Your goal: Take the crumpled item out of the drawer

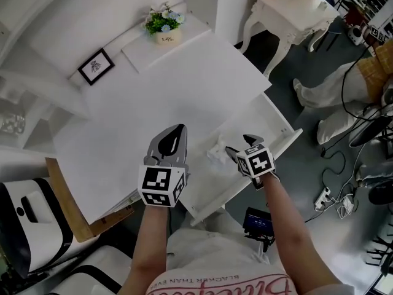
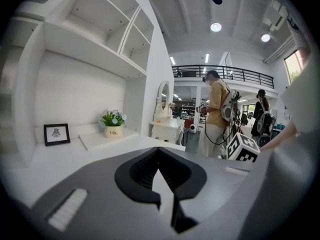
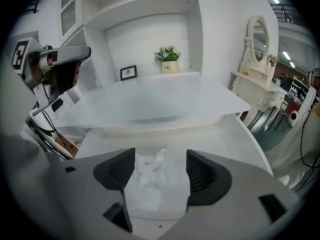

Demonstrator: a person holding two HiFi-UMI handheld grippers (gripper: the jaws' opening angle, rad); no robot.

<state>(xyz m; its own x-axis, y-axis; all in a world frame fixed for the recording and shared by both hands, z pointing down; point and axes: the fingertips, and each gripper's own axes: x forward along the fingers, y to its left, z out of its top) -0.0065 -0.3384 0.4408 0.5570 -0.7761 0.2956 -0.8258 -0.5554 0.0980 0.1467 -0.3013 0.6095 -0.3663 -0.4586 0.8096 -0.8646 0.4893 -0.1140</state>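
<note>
The crumpled white item (image 1: 216,154) lies in the open white drawer (image 1: 288,141) under the desk's front edge. My right gripper (image 1: 237,145) reaches into the drawer from the right. In the right gripper view the crumpled item (image 3: 151,167) sits on the drawer floor (image 3: 225,139) between the jaws of the open right gripper (image 3: 160,155), and neither jaw presses on it. My left gripper (image 1: 177,131) hovers over the white desk top (image 1: 184,91), shut and empty. The left gripper view shows the left gripper (image 2: 159,152) with its tips together.
A small flower pot (image 1: 163,23) and a framed picture (image 1: 95,66) stand at the back of the desk. A white dressing table (image 1: 295,8), a seated person's legs (image 1: 334,88) and a power strip (image 1: 323,196) with cables are to the right. A padded seat (image 1: 31,226) is at lower left.
</note>
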